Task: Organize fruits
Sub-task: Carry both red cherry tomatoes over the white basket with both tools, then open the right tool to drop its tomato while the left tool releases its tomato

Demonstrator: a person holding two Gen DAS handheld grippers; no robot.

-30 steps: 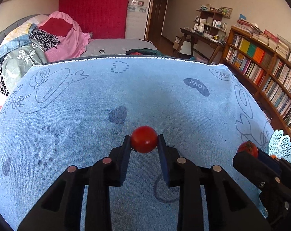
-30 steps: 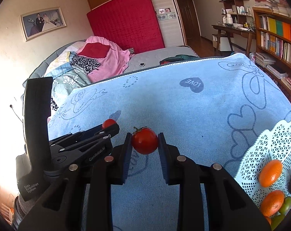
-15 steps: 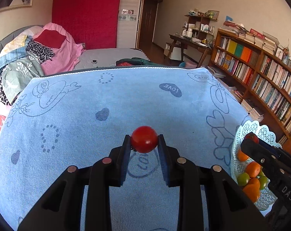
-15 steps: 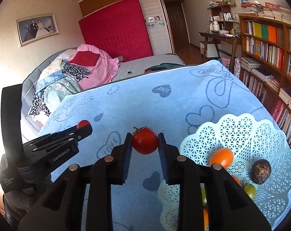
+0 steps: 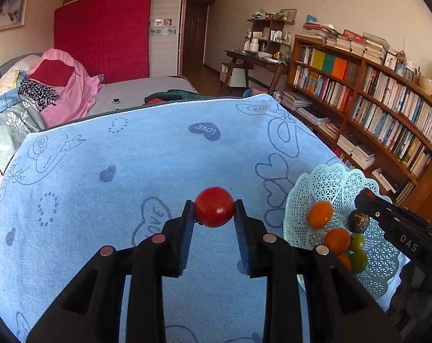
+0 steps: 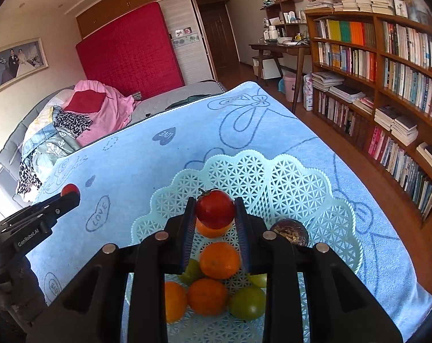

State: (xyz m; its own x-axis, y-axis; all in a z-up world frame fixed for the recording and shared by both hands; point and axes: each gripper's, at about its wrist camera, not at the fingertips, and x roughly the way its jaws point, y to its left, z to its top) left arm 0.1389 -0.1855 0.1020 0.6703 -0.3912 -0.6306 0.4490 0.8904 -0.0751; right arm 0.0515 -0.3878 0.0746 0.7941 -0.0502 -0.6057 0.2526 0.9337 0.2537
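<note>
A red tomato [image 5: 214, 206] is clamped between the two fingers of the left gripper [image 5: 214, 217] and is held above the blue cloth [image 5: 147, 154], to the left of the pale lattice basket [image 5: 334, 183]. A second red tomato [image 6: 215, 208], with a dark stem at its top, is pinched in the same way by the right gripper [image 6: 215, 214], which is held over the basket [image 6: 301, 177], above the fruit lying inside. In the basket, several oranges [image 6: 219, 260] are seen with some green fruits [image 6: 247, 303] among them, and a dark brown round fruit [image 6: 290, 230] lies at the right side of the heap. From the left wrist view the right gripper [image 5: 365, 198] is seen over the basket's far side, a little red showing at its tip; from the right wrist view the left gripper [image 6: 70, 195] is seen over the cloth, well apart from the basket, with its tomato [image 6: 70, 189] showing at its tip. The cloth is printed with hearts and outline drawings. Beyond it a bed [image 6: 101, 111] piled with clothes and a full bookshelf [image 6: 387, 65] are visible.
</note>
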